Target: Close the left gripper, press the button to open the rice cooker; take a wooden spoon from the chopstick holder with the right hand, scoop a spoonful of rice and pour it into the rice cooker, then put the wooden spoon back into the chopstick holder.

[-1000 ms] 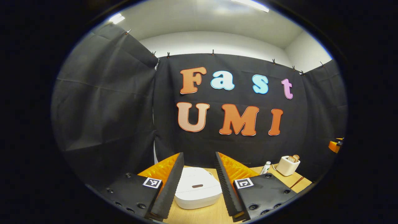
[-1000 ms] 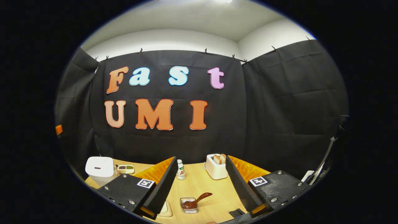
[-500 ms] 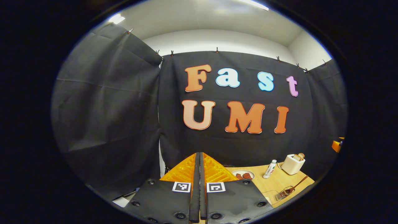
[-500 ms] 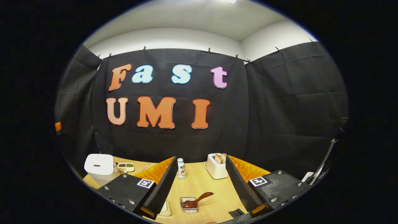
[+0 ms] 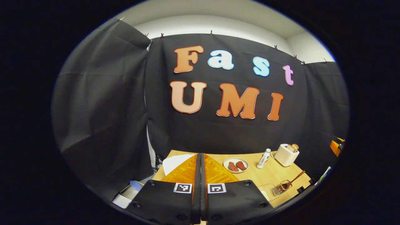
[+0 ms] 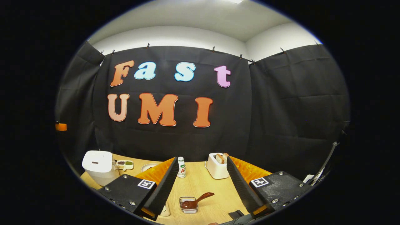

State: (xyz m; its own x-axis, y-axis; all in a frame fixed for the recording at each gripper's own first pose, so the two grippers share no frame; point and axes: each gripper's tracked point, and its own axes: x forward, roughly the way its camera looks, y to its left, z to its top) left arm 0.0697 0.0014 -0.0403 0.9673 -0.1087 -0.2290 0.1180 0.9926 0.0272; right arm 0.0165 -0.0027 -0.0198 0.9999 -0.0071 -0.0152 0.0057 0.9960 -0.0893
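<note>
Since a second ago the left gripper (image 5: 200, 187) has gone from spread wide around the rice cooker to clenched, its two orange-backed fingers pressed flat together with nothing between them, and its view has swung to take in more of the wooden bench (image 5: 268, 175). Just beyond those closed tips, a white corner of what may be the cooker's lid peeks out at the bench's near left edge, though that is hard to confirm in the left gripper view. In the right gripper view, the right gripper (image 6: 201, 184) hangs released above the bench's near edge, its jaws well apart and empty. Between its fingers sits a small clear chopstick holder (image 6: 188, 205) carrying the wooden spoon (image 6: 197, 201), whose handle leans up and to the right. Farther back stand a small white bottle (image 6: 181, 167) and a white toaster (image 6: 217, 166) with bread slices poking out, near the bench's far edge. The white rice cooker (image 6: 97, 166), lid down, occupies the far left corner, with a small tray of grains (image 6: 124, 164) just beside it. The left gripper view adds a plate (image 5: 236, 165) with two reddish pieces toward the far edge, left of the bottle.
</note>
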